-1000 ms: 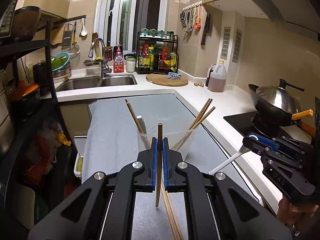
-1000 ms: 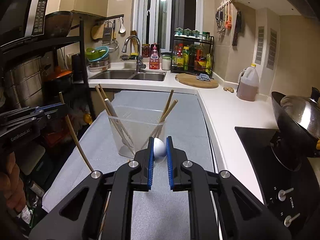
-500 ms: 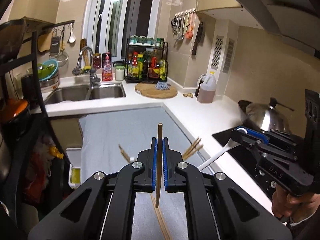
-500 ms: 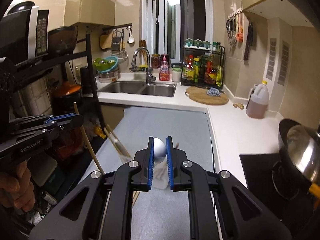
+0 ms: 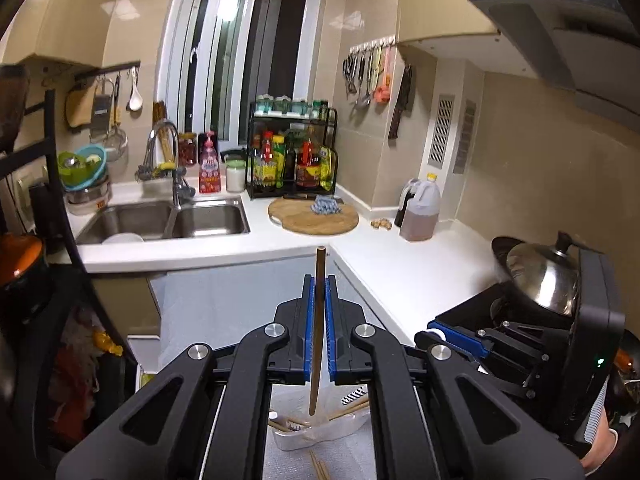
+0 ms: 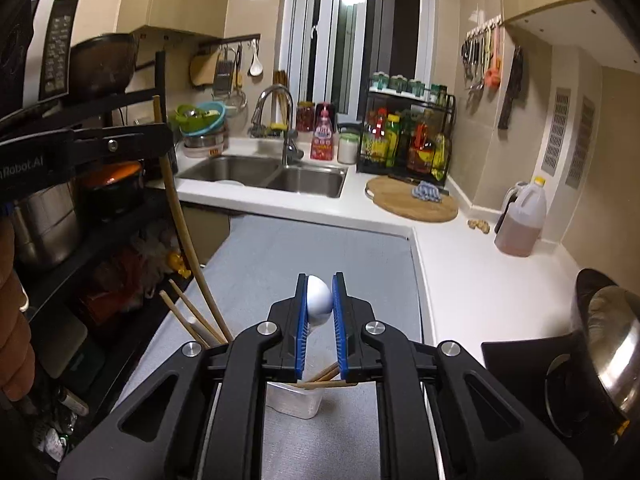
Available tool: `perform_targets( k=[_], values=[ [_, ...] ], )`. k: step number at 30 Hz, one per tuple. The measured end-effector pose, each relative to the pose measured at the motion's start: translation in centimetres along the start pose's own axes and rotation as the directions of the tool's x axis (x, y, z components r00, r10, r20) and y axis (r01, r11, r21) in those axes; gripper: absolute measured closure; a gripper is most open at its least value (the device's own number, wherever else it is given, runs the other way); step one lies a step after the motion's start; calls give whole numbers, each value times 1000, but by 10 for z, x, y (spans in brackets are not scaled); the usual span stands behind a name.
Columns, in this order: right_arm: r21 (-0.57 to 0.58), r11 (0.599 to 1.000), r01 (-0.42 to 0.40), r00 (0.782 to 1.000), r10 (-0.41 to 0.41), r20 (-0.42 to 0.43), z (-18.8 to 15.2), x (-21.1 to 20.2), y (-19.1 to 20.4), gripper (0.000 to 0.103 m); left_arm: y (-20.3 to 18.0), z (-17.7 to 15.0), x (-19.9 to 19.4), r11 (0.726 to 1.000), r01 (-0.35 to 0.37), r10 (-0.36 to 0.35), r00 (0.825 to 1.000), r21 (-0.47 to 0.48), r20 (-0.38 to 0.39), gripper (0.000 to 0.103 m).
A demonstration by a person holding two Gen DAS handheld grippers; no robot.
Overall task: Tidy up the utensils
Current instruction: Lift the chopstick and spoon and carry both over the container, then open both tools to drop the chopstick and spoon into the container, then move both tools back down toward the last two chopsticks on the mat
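Between the left tool's (image 5: 319, 300) blue pads a chopstick (image 5: 317, 332) stands nearly upright, gripped at about mid-length, its top above the fingertips and its lower end hanging free. Directly below that tip, seen through the gap in the tool's frame, sits the clear cup (image 5: 316, 432) on the grey mat (image 5: 224, 304), with several chopsticks already leaning in it. The chopstick's long axis points almost straight at the cup mouth, so the coming move is, I judge, a plain descent with little sideways correction.

The right tool (image 6: 320, 300) is closed on a white spoon (image 6: 319, 300), its bowl showing between the pads. From this tool the cup (image 6: 294, 400) lies below and slightly left of the pads, partly hidden by the frame, sticks fanning out of it. The spoon's handle is hidden, so I cannot tell how it hangs.

Both tools hover above the cup, close beside each other. The left looks better aligned. Crowding is the risk: the leaning sticks could deflect whatever goes in.
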State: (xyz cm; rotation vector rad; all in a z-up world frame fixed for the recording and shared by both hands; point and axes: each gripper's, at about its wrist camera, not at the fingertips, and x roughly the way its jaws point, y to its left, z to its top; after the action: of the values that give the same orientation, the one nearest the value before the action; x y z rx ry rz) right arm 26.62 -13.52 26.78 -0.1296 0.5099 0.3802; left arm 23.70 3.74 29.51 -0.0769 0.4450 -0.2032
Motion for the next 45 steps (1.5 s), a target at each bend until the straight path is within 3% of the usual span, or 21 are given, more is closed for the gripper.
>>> perform_targets(
  k=[6,10,22,24,26,28,30,32,38,45],
  values=[
    [-13,1000,-23,999,22,-34,-21,34,7,91,16,-43,51,1000,-4,3,995,-15,-102,98],
    [-18,1000,-24,998,23,-51,-28,47,8,91,21,-63,64,1000,-9,8,990,-8,-143,98],
    [-5,1000,-19,998,19,-65,-32,53,7,90,19,-71,64,1000,-15,16,985,10,-171,97],
    [-5,1000,-10,998,10,-56,-31,48,6,86,19,-69,60,1000,-21,22,986,8,-164,91],
    [-1,1000,-5,999,5,-35,-29,40,5,77,20,-66,50,1000,-23,22,990,-6,-139,76],
    [2,1000,8,1000,-8,-10,-27,29,3,73,18,-64,37,1000,-25,24,994,-7,-111,68],
    [5,1000,12,1000,-12,13,-24,17,1,73,13,-63,23,999,-31,31,996,8,-78,66],
    [7,1000,21,998,-21,52,-23,0,0,73,8,-64,8,999,-43,44,998,26,-44,56],
    [23,999,23,982,-27,189,-41,-61,2,68,3,-85,-42,998,-63,63,997,-1,51,45],
    [136,990,26,971,-57,231,-100,-99,3,65,8,-146,-75,985,-162,166,985,-65,54,44]
  ],
)
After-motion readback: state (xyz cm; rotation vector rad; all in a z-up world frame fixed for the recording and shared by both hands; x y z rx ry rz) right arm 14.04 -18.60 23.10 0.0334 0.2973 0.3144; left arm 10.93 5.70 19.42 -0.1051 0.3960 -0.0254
